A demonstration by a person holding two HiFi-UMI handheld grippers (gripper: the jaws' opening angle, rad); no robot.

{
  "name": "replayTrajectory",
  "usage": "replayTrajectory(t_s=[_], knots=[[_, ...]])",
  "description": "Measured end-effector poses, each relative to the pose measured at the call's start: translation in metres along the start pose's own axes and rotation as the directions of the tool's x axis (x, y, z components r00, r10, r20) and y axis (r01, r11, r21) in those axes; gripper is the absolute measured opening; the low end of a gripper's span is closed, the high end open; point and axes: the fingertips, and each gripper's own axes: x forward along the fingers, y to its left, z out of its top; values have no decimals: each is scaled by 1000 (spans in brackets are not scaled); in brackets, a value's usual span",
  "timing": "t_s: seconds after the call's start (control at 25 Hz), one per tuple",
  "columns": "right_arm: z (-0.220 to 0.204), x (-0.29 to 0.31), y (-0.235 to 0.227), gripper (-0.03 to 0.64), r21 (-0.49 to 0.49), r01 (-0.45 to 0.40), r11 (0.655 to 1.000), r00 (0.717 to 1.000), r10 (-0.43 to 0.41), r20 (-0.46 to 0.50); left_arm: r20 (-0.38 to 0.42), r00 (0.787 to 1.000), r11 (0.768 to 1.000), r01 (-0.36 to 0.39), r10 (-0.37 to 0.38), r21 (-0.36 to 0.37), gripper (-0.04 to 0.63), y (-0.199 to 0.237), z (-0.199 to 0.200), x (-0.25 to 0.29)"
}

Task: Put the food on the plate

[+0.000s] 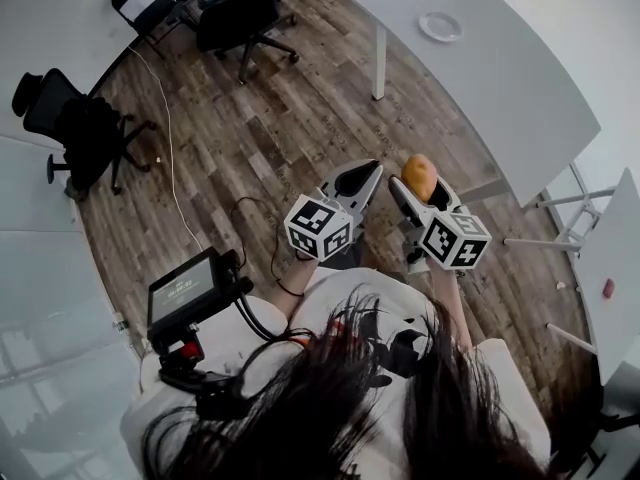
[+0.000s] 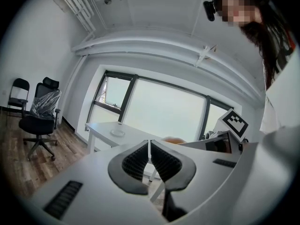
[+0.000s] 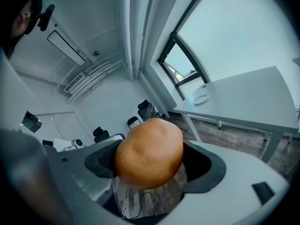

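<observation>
An orange-brown round piece of food [image 1: 419, 176], like a bread roll, sits clamped in my right gripper [image 1: 421, 182]; in the right gripper view the food [image 3: 150, 153] fills the space between the jaws. My left gripper [image 1: 358, 182] is beside it, shut with nothing inside, its pads [image 2: 139, 160] touching. Both grippers are held up in front of the person's chest, above the wooden floor. A small white plate [image 1: 440, 26] lies on the far white table [image 1: 500, 78]; the plate [image 3: 201, 99] is also in the right gripper view and the plate [image 2: 117, 132] in the left one.
Black office chairs [image 1: 240, 18] stand on the wooden floor at the back, another chair [image 1: 80, 128] at the left. A second white table [image 1: 615, 258] with a small red thing [image 1: 608, 288] is at the right edge. A black monitor rig [image 1: 185, 293] hangs at the person's left.
</observation>
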Motion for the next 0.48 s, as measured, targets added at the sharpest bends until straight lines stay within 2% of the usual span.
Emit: replayTrajectory(t_s=[0.08,0.28,0.48], knots=[[4,9,1,405,2,6,1000,1000,-6,12,7,1000,1000,12,-12,14,6,10,7,3],[37,85,12,405,14,31,999,999,-31,9,30,999,999,34,-34,18,6,88,52,23],[58,130,8,405,21,73,997,997,-73,28,22,996,996,84,-85,24,6,134,67,47]])
